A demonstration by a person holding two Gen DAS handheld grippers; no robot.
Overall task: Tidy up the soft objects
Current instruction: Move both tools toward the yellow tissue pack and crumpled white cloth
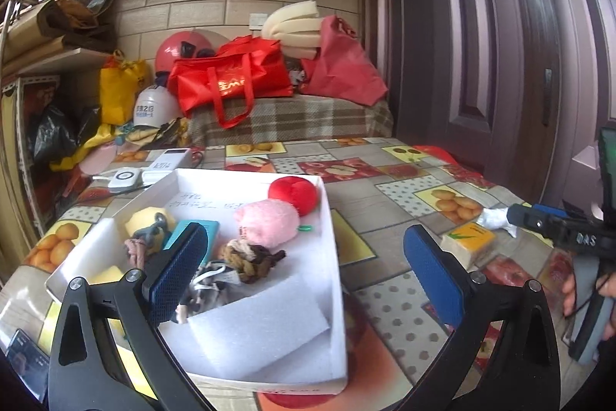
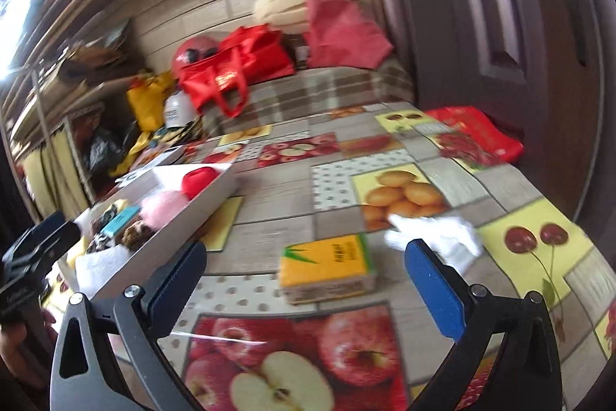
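here both the left hand-held gripper (image 1: 304,257) and right hand-held gripper (image 2: 304,272) gape wide, holding nothing.

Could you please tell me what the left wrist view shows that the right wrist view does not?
Only the left wrist view shows the white foam sheet and braided rope toy inside the white box. Only the right wrist view shows the cherry print on the tablecloth. Both show the box, red plush, pink plush, yellow tissue pack, crumpled white tissue, and an open, empty hand-held gripper.

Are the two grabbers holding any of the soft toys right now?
No. The left gripper and right gripper are both open, with nothing between their fingers.
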